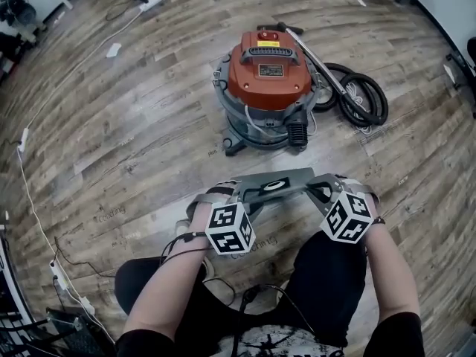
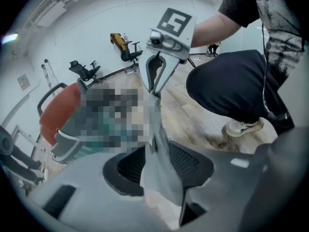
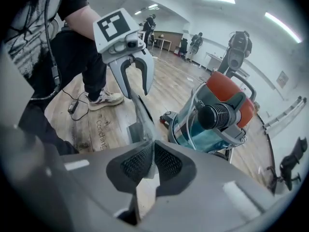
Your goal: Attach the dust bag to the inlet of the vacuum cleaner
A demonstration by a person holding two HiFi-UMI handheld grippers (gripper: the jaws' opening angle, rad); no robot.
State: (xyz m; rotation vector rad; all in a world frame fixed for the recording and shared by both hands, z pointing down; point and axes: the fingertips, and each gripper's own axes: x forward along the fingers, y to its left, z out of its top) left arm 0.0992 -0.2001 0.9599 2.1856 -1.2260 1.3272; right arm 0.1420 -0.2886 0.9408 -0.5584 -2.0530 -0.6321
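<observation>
A flat grey dust bag [image 1: 271, 186] with a round collar hole hangs level between both grippers, above the wooden floor in front of my knees. My right gripper [image 1: 320, 190] is shut on the bag's right edge, and its pads [image 3: 140, 162] pinch the thin sheet [image 3: 140, 117]. My left gripper [image 1: 242, 193] stands open at the left edge. The bag's fold [image 2: 161, 163] lies between its spread pads [image 2: 128, 166] without being pinched. The red-topped vacuum cleaner [image 1: 268, 88] stands on the floor further ahead, with its black ribbed inlet [image 3: 217, 116] showing in the right gripper view.
A black hose and metal wand [image 1: 357, 95] lie coiled to the right of the vacuum. A white cable with power strips [image 1: 22, 136] runs along the left floor. My shoe [image 2: 241, 127] and legs are close below. Office chairs [image 2: 82, 70] stand by the far wall.
</observation>
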